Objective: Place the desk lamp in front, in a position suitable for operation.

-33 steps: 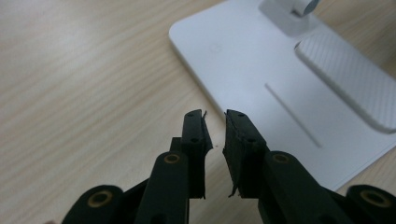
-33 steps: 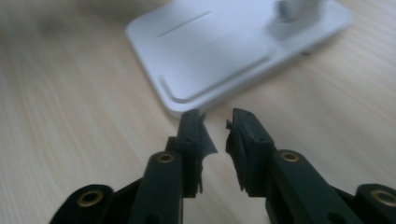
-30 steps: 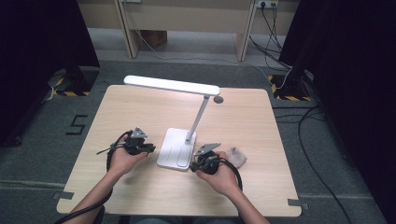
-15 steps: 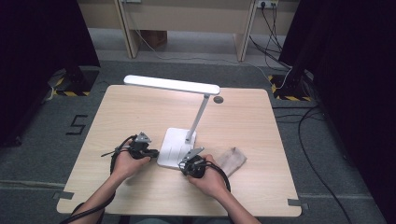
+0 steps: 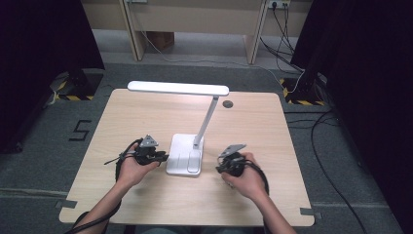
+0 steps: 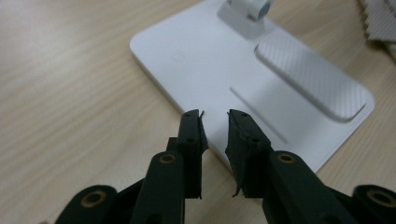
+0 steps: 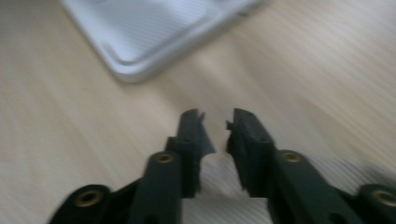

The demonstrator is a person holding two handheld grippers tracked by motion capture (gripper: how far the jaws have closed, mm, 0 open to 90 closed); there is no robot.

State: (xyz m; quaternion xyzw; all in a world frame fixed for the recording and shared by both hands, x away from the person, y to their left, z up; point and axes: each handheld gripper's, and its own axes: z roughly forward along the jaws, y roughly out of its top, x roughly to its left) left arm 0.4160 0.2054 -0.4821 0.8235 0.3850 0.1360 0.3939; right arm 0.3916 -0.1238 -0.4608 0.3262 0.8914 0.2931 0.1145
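A white desk lamp stands mid-table, its flat base [image 5: 184,155] between my two grippers and its long head [image 5: 178,88] lit above. My left gripper [image 5: 163,157] rests at the base's left edge. In the left gripper view its jaws [image 6: 215,114] stand slightly apart over the edge of the base [image 6: 210,60], having just been opening, with nothing between them. My right gripper [image 5: 221,165] lies right of the base. Its jaws [image 7: 215,115] have also just been opening and hold nothing, with a corner of the base [image 7: 140,28] beyond them, blurred.
A pale ribbed cloth [image 6: 383,23] lies past the lamp base, at the top right corner of the left gripper view. The wooden table [image 5: 146,112] has a round cable hole [image 5: 227,104] behind the lamp. Cables trail from both grippers.
My right hand has swung right, away from the lamp base, and now covers the cloth. Both pairs of jaws have parted a little. The left hand has stayed put.
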